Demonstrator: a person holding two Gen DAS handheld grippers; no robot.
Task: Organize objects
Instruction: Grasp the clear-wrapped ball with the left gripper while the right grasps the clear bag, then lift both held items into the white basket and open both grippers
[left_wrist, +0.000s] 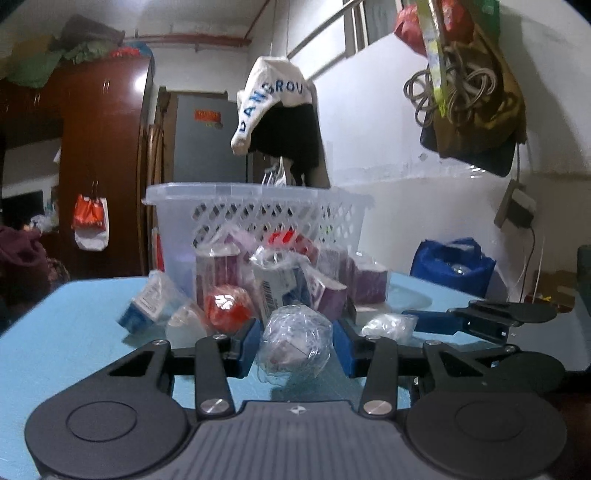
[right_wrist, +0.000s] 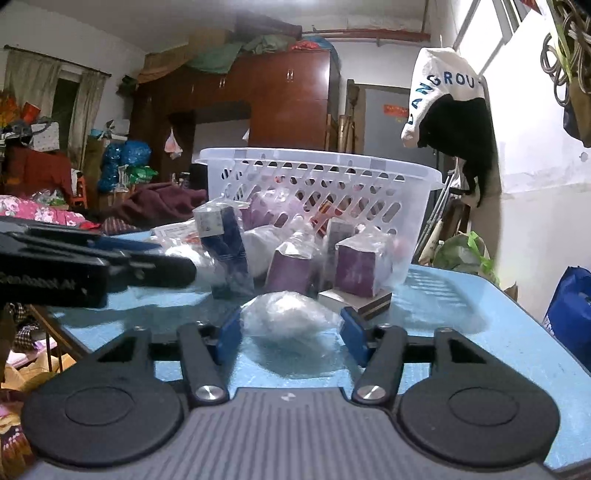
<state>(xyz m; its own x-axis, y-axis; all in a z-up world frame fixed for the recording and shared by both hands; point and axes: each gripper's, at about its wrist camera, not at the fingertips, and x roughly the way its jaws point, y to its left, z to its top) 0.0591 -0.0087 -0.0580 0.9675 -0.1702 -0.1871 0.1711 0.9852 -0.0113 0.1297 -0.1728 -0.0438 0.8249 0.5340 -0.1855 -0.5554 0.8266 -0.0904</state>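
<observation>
A clear plastic basket (left_wrist: 255, 210) stands at the back of the blue table (left_wrist: 74, 332); it also shows in the right wrist view (right_wrist: 317, 181). Wrapped purple boxes (left_wrist: 332, 291), a red wrapped ball (left_wrist: 227, 308) and a blue carton (left_wrist: 142, 310) lie in front of it. My left gripper (left_wrist: 295, 343) has its blue pads against both sides of a clear-wrapped ball (left_wrist: 295, 341) on the table. My right gripper (right_wrist: 290, 334) is open around a white wrapped bundle (right_wrist: 288, 314), with gaps at both pads.
A small flat box (right_wrist: 354, 299) lies under a purple box (right_wrist: 360, 269). The right gripper shows at the right of the left wrist view (left_wrist: 480, 319). A blue bag (left_wrist: 450, 264) stands beyond the table's right edge. Clothes hang above the basket.
</observation>
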